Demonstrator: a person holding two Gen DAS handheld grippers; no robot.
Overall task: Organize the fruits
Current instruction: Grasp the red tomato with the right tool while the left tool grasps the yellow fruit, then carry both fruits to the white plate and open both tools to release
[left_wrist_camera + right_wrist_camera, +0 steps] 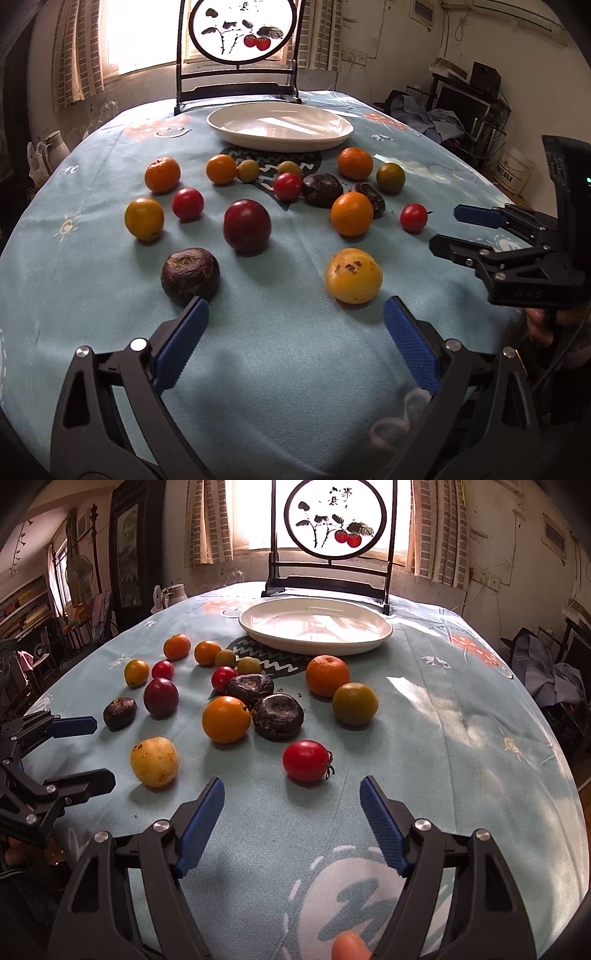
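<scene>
Left tool [295,314] spread wide, nothing pinched, hovering near side of white plate [279,127]. Right tool [291,788] spread too, just short of red tomato [306,760]. Fruits scattered loose on surface [288,362] before plate.

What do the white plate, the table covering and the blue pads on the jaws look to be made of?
White plate: glazed ceramic or possibly melamine; its glossy surface mirrors the window light.
Table covering: matte woven or brushed fabric, with visible herringbone texture, soft folds and printed cartoon motifs.
Blue pads: likely moulded plastic or rubber, matte, with fine ribbing and toothed edges; hardness cannot be told.
</scene>
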